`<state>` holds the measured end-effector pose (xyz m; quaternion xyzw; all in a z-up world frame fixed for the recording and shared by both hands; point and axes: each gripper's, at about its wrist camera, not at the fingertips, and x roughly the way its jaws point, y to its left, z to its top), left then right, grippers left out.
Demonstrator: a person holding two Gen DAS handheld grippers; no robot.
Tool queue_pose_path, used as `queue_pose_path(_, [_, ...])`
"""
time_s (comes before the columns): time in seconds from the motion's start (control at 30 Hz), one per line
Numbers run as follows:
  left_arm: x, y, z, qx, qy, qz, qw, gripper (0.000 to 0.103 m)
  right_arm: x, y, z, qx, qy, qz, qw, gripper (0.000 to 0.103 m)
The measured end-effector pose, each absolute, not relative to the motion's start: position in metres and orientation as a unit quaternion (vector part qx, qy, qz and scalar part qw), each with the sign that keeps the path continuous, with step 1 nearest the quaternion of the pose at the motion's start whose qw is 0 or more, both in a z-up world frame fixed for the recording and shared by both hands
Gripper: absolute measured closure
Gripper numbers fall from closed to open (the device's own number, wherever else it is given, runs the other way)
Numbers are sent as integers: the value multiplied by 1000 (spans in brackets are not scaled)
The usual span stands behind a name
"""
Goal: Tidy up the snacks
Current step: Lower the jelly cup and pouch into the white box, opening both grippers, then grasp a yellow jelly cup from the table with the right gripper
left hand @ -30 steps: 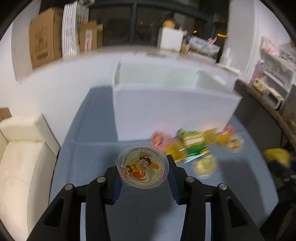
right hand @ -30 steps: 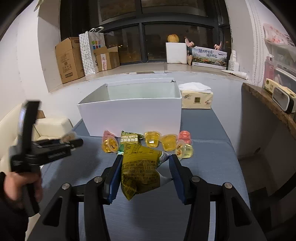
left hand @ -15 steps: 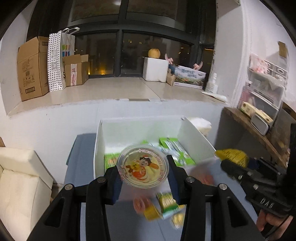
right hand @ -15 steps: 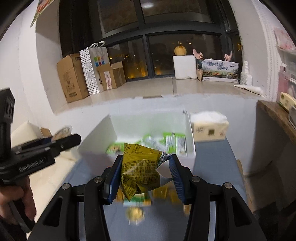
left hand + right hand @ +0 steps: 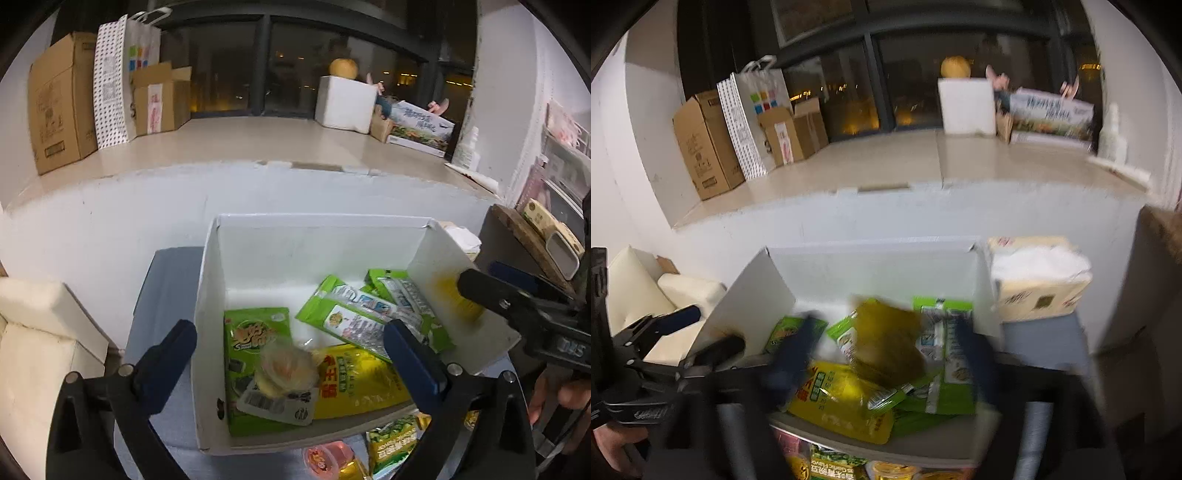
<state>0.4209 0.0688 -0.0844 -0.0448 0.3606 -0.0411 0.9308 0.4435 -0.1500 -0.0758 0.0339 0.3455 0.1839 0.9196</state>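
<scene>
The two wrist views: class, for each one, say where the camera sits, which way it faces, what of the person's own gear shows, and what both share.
Left wrist: on the left gripper, angled down into the white box; its open blue fingers frame a jelly cup; the right gripper shows at right.
Right wrist: on the right gripper, facing the box; blurred fingers, a yellow packet dropping; left gripper at left.
Shared: box, windowsill, cartons.
</scene>
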Motion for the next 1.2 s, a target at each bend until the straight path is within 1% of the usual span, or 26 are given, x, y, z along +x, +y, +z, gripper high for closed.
queue_pose_path(0.13, [418, 68, -90, -35, 363, -41, 930, 0, 437, -154, -81, 24, 342, 179, 922, 5])
queue_pose_path(0.17, [418, 66, -90, -33, 362, -43, 931, 0, 433, -155, -80, 21, 338, 180, 924, 1])
queue_pose_path(0.2, [416, 66, -88, -32, 359, -44, 932, 0, 428, -157, -78, 17, 332, 182, 926, 0])
queue_pose_path(0.33, [401, 63, -81, -28, 352, -42, 935, 0, 405, -165, -64, 14, 307, 184, 934, 0])
queue_pose_path(0.43, [377, 56, -70, -26, 343, -48, 938, 0, 378, -172, -52, 11, 290, 187, 939, 0])
queue_pose_path(0.6, [309, 34, -53, -15, 322, -71, 944, 0, 319, -182, -47, -19, 264, 181, 947, 0])
queue_pose_path(0.73, [252, 19, -59, -21, 320, -84, 944, 0, 273, -207, -64, 13, 287, 197, 937, 0])
queue_pose_path(0.87, [211, 6, -76, -25, 329, -78, 941, 0, 238, -224, -98, 4, 311, 176, 934, 0])
queue_pose_path(1.03, [186, -6, -92, -24, 345, -78, 935, 0, 226, -239, -128, 15, 343, 170, 924, 0])
queue_pose_path(1.2, [179, -11, -92, -23, 344, -78, 936, 0, 239, -243, -137, -2, 349, 148, 925, 0])
